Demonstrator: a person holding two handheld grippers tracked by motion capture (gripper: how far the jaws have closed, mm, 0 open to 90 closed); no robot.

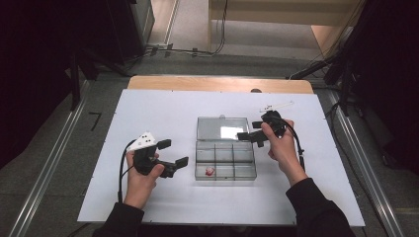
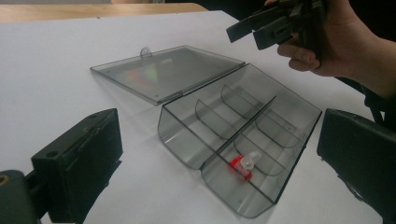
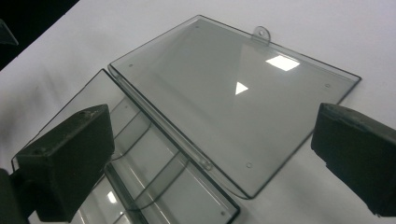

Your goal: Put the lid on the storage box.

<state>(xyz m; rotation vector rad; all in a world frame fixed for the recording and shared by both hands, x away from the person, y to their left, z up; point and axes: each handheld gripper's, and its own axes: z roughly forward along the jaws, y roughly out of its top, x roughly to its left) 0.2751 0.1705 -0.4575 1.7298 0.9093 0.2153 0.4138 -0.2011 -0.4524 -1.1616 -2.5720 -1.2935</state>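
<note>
White board [image 1: 163,111] covers the wooden table under the high view, dark floor and cables at the top of the frame, black shadow swallowing both upper corners.

Lower left of centre: the left gripper [image 1: 175,153], held in a hand [image 1: 141,180], jaws wide apart and nothing between them. It hangs just left of the clear compartment box [image 1: 226,165], not touching it. In the left gripper view both black jaws are cut off by the bottom corners, and the box [image 2: 240,144] sits in the gap beyond them.

Centre now: the box lies open, its lid [image 1: 222,128] folded back flat on the board towards the top of the frame. In the lower-left compartment, a small red and white piece [image 1: 210,171]; what it is (a cap? a clip?) is hard to make out, even closer up [image 2: 243,165].

Right of centre: the right gripper [image 1: 249,137], gripped by the other hand [image 1: 281,145], hovers at the lid's right edge. Its jaws are spread and empty; the right gripper view shows the lid [image 3: 233,98] between them, the compartments cut off at the bottom left. Up at the upper right, a thin white object [image 1: 276,105], too small to identify.
</note>
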